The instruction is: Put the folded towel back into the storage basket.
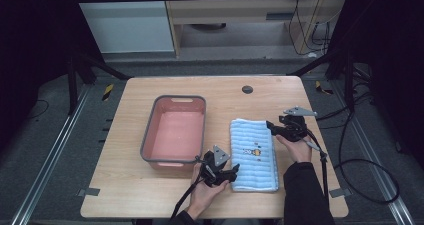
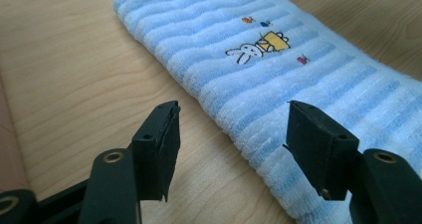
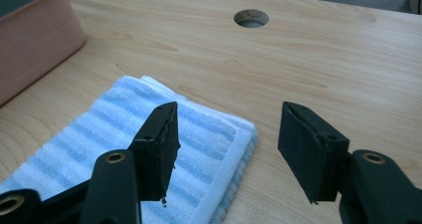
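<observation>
**Two tools at a folded towel beside a pink tub**

A pink tub with a grey rim sits left of centre on the wooden worktop, nothing visible inside it. Its near right corner lies just beside the left tool, which a hand holds at the near left corner of the towel. In the left gripper view that tool's jaws stand apart, one over bare wood and the other over the towel's long edge, so the edge lies between them; the pads do not press on it.

The towel is folded into a long strip, pale blue with white stripes, lying flat just right of the tub with a strip of bare wood between them. A small rabbit picture marks its middle.

The right tool sits at the towel's far right corner, held by the other hand. In the right gripper view its jaws are also apart, one over the towel's corner, the other over bare wood.

Beyond the towel a round hole is cut in the worktop. Cables trail from both tools toward the near edge.
</observation>
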Action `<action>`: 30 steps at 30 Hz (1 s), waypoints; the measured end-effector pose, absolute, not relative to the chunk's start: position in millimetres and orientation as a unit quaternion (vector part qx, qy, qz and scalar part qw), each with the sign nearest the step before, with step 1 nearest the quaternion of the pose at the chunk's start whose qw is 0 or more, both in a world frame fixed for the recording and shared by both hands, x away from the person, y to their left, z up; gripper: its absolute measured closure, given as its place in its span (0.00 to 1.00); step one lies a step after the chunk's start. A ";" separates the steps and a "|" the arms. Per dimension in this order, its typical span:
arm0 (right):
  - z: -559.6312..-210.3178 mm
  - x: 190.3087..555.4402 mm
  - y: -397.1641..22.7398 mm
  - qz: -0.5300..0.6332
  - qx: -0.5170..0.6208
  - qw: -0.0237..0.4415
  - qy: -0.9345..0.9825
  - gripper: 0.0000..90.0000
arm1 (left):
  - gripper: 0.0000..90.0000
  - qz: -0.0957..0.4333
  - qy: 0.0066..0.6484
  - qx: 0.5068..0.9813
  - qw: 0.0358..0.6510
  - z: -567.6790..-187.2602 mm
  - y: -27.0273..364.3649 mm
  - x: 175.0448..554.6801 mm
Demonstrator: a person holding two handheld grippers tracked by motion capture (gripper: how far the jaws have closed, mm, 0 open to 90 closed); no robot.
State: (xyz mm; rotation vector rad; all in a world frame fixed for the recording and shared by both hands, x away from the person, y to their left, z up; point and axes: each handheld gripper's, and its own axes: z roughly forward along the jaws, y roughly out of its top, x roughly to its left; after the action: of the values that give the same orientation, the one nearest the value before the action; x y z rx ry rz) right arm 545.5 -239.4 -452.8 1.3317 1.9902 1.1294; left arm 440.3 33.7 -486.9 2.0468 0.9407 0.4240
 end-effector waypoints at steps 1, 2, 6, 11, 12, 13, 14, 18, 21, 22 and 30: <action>-454.1 546.1 -239.1 0.412 0.487 0.244 0.730 0.47 | 0.43 0.166 0.374 0.815 0.411 -488.8 32.5 440.2; -456.5 546.8 -238.6 0.409 0.488 0.243 0.731 0.47 | 0.43 0.164 0.372 0.817 0.408 -490.2 31.8 440.0; -464.9 549.4 -239.1 0.404 0.493 0.242 0.731 0.49 | 0.45 0.160 0.372 0.821 0.402 -495.9 28.2 438.9; -477.1 554.2 -236.8 0.384 0.497 0.232 0.743 0.52 | 0.48 0.155 0.371 0.823 0.401 -500.9 25.4 437.8; -478.1 554.7 -236.1 0.382 0.498 0.231 0.744 0.53 | 0.48 0.155 0.372 0.823 0.401 -501.8 24.5 437.4; -479.6 555.3 -234.9 0.382 0.497 0.229 0.745 0.53 | 0.49 0.155 0.371 0.823 0.401 -502.1 24.1 437.3; -479.6 555.3 -234.9 0.382 0.497 0.229 0.745 0.53 | 0.49 0.155 0.371 0.823 0.401 -502.1 24.1 437.3; -486.4 559.2 -233.7 0.370 0.501 0.225 0.749 0.54 | 0.52 0.153 0.371 0.824 0.401 -503.9 23.5 436.7; -490.3 560.9 -233.5 0.365 0.504 0.216 0.752 0.56 | 0.53 0.150 0.375 0.822 0.402 -505.2 23.6 436.9; -491.5 561.5 -233.7 0.364 0.503 0.216 0.753 0.56 | 0.53 0.146 0.379 0.820 0.404 -505.8 23.8 437.3; -496.8 562.3 -230.4 0.356 0.502 0.198 0.763 0.59 | 0.58 0.140 0.384 0.819 0.403 -506.5 22.7 437.1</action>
State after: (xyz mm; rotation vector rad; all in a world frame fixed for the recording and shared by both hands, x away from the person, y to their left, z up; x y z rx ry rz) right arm 562.3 -230.4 -496.8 1.4053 2.1349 0.9976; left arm 437.1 22.7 -506.5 2.0681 0.9700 0.3541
